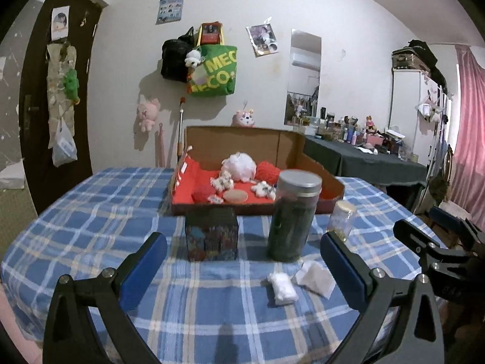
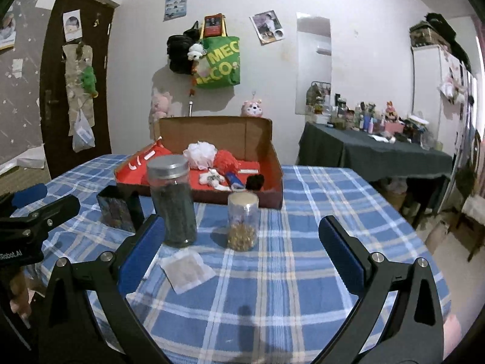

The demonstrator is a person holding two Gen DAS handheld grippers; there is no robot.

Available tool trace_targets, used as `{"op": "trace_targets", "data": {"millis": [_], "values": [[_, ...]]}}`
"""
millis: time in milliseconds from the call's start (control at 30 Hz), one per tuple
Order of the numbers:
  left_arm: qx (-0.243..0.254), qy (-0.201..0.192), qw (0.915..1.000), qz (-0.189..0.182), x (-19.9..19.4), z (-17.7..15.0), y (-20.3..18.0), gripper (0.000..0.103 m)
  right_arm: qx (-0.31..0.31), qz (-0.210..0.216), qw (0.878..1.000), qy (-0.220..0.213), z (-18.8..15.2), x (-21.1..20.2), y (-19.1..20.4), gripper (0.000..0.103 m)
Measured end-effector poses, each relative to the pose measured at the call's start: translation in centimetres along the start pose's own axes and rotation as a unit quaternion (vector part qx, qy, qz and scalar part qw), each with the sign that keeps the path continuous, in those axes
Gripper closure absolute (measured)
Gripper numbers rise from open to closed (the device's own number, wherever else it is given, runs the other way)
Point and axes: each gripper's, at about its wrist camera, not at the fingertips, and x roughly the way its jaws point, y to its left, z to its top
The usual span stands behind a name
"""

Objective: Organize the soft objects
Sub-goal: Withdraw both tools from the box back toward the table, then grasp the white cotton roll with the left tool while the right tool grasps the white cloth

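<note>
lower right of the left view, cotton wad (image 1: 282, 284) on surface (image 1: 212, 303): light, squashy; pinch mid-body. both grippers' fingers (image 1: 145, 268) apart.

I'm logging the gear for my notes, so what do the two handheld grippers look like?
Both match: the left gripper and right gripper have black, angular V-shaped frames with silver bolts, and flat blue pads lining each finger. White "Robot.AI" lettering marks the left gripper's body in the right wrist view. No cables or sleeves show.
</note>
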Motion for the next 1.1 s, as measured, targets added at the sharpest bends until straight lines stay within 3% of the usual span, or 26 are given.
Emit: {"op": "trace_targets", "data": {"millis": [200, 633, 1100], "values": [[0.008, -0.005, 0.9999, 0.013, 0.4, -1.5, -0.1, 0.000, 0.002, -0.006, 1.000, 0.017, -2.1, 0.9, 0.1, 0.000], [0.000, 0.050, 0.9986, 0.018, 2.9, -4.2, 0.2, 0.000, 0.026, -0.006, 0.997, 0.076, -5.7, 3.5, -0.6, 0.000], [0.004, 0.078, 0.9968, 0.017, 4.6, -4.8, -0.2, 0.000, 0.030, 0.004, 0.994, 0.103, -6.2, 4.9, -1.4, 0.000]]}}
